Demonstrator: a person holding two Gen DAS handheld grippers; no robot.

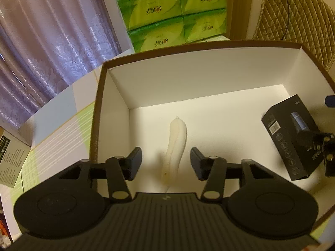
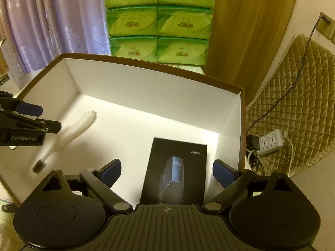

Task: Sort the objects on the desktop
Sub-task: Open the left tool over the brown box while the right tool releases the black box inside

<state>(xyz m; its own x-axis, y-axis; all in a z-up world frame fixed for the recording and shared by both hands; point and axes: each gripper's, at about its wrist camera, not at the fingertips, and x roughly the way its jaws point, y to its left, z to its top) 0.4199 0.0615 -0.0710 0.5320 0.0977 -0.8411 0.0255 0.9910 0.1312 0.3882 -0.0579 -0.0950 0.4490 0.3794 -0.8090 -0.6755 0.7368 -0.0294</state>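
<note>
A big cardboard box (image 1: 188, 49) (image 2: 150, 63), brown outside and white inside, fills both views. On its floor lies a white brush (image 1: 175, 144) with a dark bristle head; it looks blurred in the right wrist view (image 2: 71, 131). My left gripper (image 1: 166, 163) (image 2: 49, 118) hangs open just above the brush, one finger on either side, without touching it. A black product carton (image 2: 175, 167) (image 1: 291, 136) lies flat at the box's right end. My right gripper (image 2: 167, 172) is open over it, a finger to each side and apart from it.
Green tissue packs (image 1: 167, 10) (image 2: 159, 21) are stacked behind the box. A purple curtain (image 1: 41, 52) hangs at the left. At the right are a quilted gold cushion (image 2: 297, 96), a power strip (image 2: 270, 141) and cables. A white printed carton (image 1: 12, 156) lies at the left.
</note>
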